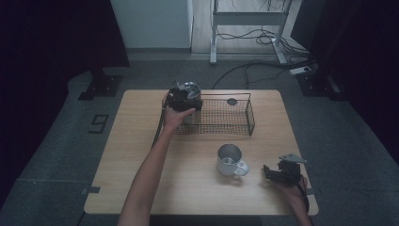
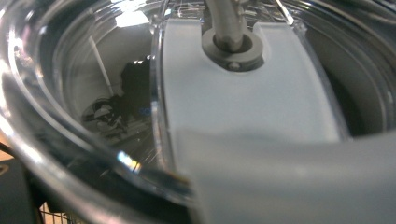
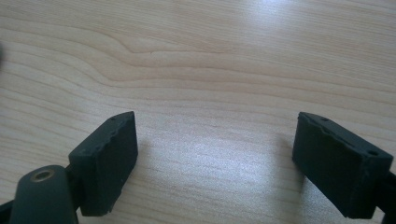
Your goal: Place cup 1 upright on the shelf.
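My left gripper hangs over the left end of a black wire basket at the far side of the table. It is shut on a clear round container with a silvery rim. In the left gripper view this container is pressed right up to the camera, showing clear curved walls, a white panel and a metal stem. My right gripper rests at the table's near right corner. It is open, its black jaws wide apart over bare wood with nothing between them.
A metal mug with a white handle stands on the wooden table, left of the right gripper. A small dark disc lies in the basket. Cables and a desk frame are on the floor beyond the table.
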A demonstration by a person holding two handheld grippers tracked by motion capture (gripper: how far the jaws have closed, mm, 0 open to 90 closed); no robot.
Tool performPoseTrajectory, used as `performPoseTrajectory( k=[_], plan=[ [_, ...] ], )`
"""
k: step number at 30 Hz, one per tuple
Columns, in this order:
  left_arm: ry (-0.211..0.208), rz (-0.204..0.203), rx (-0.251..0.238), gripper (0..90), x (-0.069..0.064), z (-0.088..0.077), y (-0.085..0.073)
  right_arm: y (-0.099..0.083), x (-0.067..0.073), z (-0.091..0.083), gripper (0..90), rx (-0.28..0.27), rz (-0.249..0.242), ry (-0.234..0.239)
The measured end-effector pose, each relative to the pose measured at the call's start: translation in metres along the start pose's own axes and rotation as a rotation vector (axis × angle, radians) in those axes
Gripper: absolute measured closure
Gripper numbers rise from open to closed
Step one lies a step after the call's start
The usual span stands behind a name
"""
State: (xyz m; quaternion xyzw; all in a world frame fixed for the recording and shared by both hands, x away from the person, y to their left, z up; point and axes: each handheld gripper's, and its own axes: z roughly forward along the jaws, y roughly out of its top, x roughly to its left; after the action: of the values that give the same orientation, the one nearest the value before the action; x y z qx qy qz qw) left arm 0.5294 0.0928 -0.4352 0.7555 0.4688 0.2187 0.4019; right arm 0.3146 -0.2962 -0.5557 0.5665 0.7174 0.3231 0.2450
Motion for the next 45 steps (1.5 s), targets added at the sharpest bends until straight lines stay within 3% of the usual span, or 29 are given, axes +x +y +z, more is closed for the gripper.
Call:
performPoseTrajectory(
  k=[30,37,45],
  plan=[
    [0.013,0.000,0.049,3.8,-0.004,0.018,-0.021,0.000,0.000,0.000,14.0,0.000,0.000,0.000],
    [0.026,0.021,0.034,3.7,-0.008,0.015,-0.027,0.000,0.000,0.000,14.0,-0.001,-0.001,0.000],
    [0.018,0.005,0.032,3.7,-0.006,0.013,-0.029,0.000,0.000,0.000,14.1,-0.001,-0.002,0.000]
  ],
)
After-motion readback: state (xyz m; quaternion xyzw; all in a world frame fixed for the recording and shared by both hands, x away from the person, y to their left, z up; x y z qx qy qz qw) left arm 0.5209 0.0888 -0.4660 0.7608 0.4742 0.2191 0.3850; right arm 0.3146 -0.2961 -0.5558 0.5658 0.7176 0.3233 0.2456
